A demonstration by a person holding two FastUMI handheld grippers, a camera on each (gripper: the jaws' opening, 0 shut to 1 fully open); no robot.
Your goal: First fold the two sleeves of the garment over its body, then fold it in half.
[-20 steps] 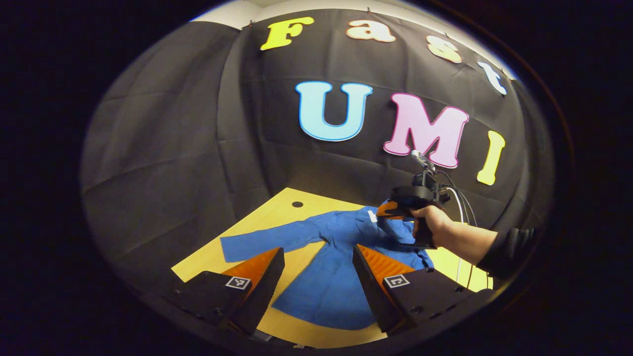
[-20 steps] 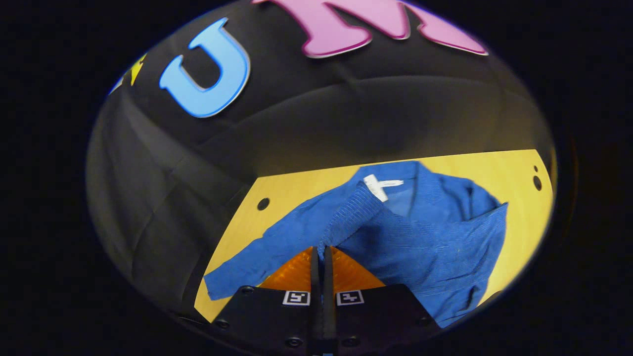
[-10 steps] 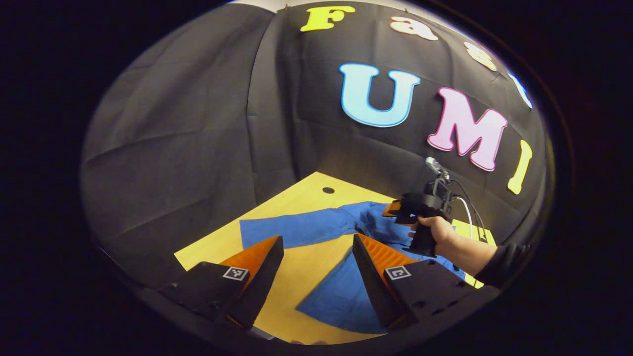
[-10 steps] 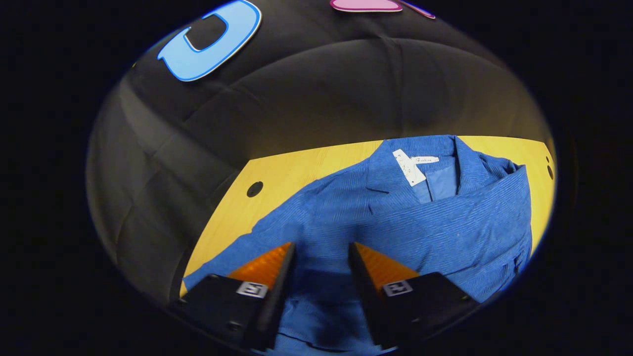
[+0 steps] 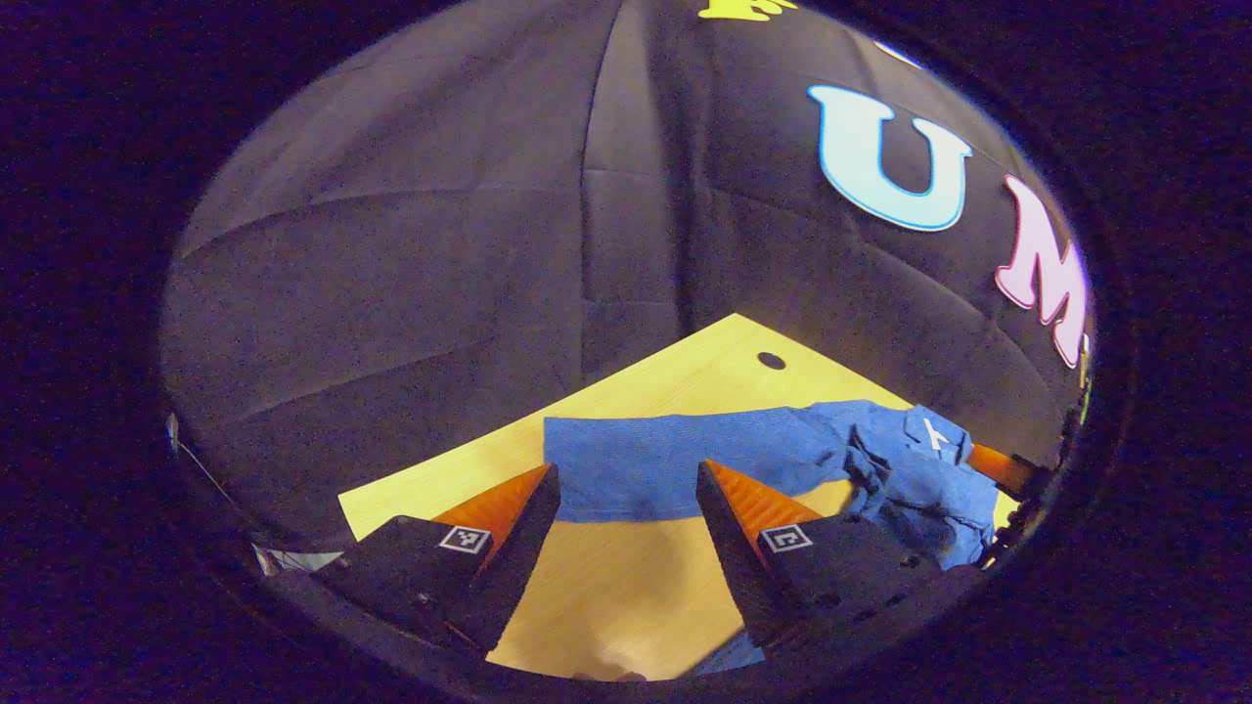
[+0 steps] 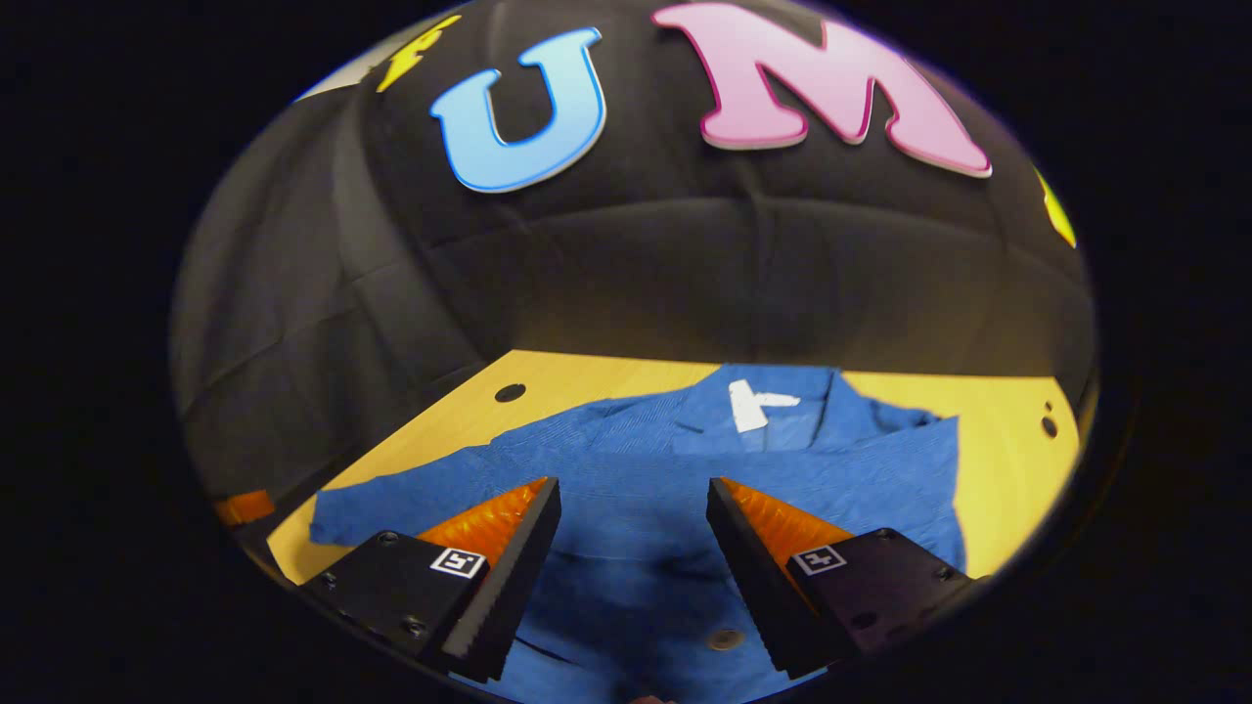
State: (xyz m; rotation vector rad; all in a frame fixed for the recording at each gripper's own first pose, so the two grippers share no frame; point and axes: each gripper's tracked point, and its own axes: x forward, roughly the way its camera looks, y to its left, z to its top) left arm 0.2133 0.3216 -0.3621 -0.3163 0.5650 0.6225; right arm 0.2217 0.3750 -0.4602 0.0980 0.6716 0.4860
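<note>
Garment: a blue shirt (image 6: 743, 460) lies flat on the yellow table (image 6: 998, 430), collar toward the far edge by the black cloth wall, hem toward the near edge.
Long axis: in the right gripper view the body runs from the near edge to the far edge, with the white neck label (image 6: 753, 403) at the far end.
Left sleeve: it (image 5: 675, 460) stretches straight out across the table toward the left edge, at right angles to the body, its cuff end squared off and flat on the wood.
Right sleeve: it (image 6: 880, 460) is laid over the chest, its edge slanting down from the collar area on the right side of the body.
Left claw: the left claw (image 5: 626, 533) is spread wide with nothing between the fingers, above the bare wood just near of the outstretched sleeve.
Right claw: the right claw (image 6: 631, 548) is spread wide and empty above the middle of the shirt body; a button (image 6: 726, 639) shows on the cloth between its fingers.
Table marks: a round dark hole (image 5: 771, 361) sits near the far left corner, beyond the sleeve.
Change, right: a second ago its fingers were pinched together on the right sleeve; now they stand apart and the sleeve rests on the body.
Change, left: its view has swung leftward, from the shirt body to the outstretched sleeve.
</note>
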